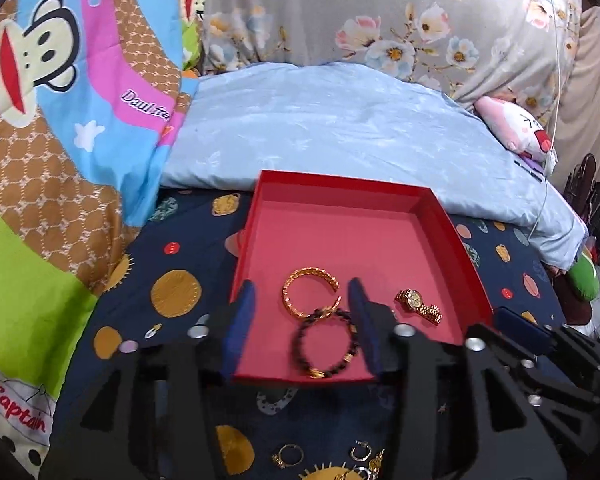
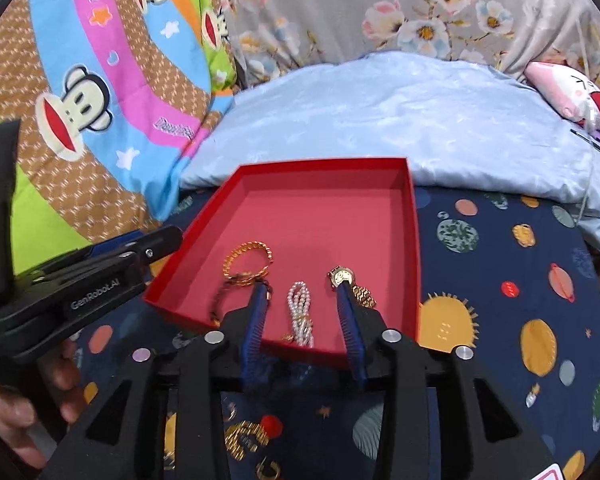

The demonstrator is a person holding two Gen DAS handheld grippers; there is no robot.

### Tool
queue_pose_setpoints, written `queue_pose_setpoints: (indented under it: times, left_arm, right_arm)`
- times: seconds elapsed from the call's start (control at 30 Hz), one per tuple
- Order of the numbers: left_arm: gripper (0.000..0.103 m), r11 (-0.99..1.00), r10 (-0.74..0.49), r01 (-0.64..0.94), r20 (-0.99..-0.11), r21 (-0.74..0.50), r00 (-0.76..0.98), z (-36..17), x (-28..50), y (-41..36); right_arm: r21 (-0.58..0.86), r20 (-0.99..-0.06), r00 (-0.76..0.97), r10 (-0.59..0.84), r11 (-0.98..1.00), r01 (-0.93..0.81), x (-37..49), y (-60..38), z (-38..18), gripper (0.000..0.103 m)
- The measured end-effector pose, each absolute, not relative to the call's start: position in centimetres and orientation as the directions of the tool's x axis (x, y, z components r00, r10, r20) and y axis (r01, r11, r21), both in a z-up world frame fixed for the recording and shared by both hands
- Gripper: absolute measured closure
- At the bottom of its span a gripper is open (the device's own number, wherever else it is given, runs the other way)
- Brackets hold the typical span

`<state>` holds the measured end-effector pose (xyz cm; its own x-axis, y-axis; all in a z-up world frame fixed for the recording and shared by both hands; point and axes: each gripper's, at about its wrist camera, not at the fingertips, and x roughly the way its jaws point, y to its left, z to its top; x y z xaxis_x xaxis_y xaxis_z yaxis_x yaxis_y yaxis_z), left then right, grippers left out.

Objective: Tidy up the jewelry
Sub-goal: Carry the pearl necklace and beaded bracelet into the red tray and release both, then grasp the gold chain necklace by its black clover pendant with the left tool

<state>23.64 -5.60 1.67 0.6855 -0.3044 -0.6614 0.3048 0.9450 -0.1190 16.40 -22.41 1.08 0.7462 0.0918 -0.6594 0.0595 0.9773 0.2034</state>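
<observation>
A shallow red tray (image 1: 342, 181) (image 2: 320, 165) lies on the dark planet-print bedspread. It holds a gold bangle (image 1: 308, 293) (image 2: 247, 262), a dark bead bracelet (image 1: 326, 342) (image 2: 219, 301) and a gold watch (image 1: 418, 305) (image 2: 346, 279). A pearl bracelet (image 2: 300, 313) shows only in the right wrist view. My left gripper (image 1: 301, 286) stands open over the tray's near edge. The bead bracelet lies loose between its blue pads. My right gripper (image 2: 301, 291) is open too, with the pearls lying free between its fingers and the watch by the right fingertip.
Loose rings (image 1: 288, 456) and a gold chain (image 2: 246, 436) lie on the bedspread (image 2: 500, 280) in front of the tray. A pale blue pillow (image 1: 340, 128) sits just behind it. A cartoon quilt (image 1: 60, 80) is piled at the left. A hand (image 2: 40, 392) holds the left gripper.
</observation>
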Motion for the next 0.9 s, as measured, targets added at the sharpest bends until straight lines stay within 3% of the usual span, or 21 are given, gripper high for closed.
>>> queue_pose_setpoints:
  times: [0.13, 0.4, 0.5, 0.9]
  left_arm:
    - [0.040, 0.951, -0.289, 0.286, -0.650, -0.114, 0.703, 2.2, 20.9, -3.8]
    - [0.037, 0.965, -0.227, 0.256, -0.698, -0.064, 0.679, -0.1, 14.0, -0.9]
    - [0.030, 0.962, -0.224, 0.266, -0.723, -0.057, 0.654, -1.5, 11.6, -0.1]
    - [0.029, 0.956, -0.211, 0.289, -0.787, -0.043, 0.579, -6.3, 7.9, -1.7]
  right_arm:
    - [0.228, -0.648, 0.754, 0.102, 0.971, 0.064, 12.7, -22.6, 1.6, 0.062]
    - [0.234, -0.696, 0.710, 0.103, 0.968, 0.089, 5.3, -22.2, -0.4, 0.062]
    - [0.228, -0.719, 0.687, 0.104, 0.969, 0.092, 3.3, -21.8, -1.4, 0.062]
    - [0.192, -0.768, 0.631, 0.109, 0.979, 0.064, -0.8, -19.5, -3.8, 0.062]
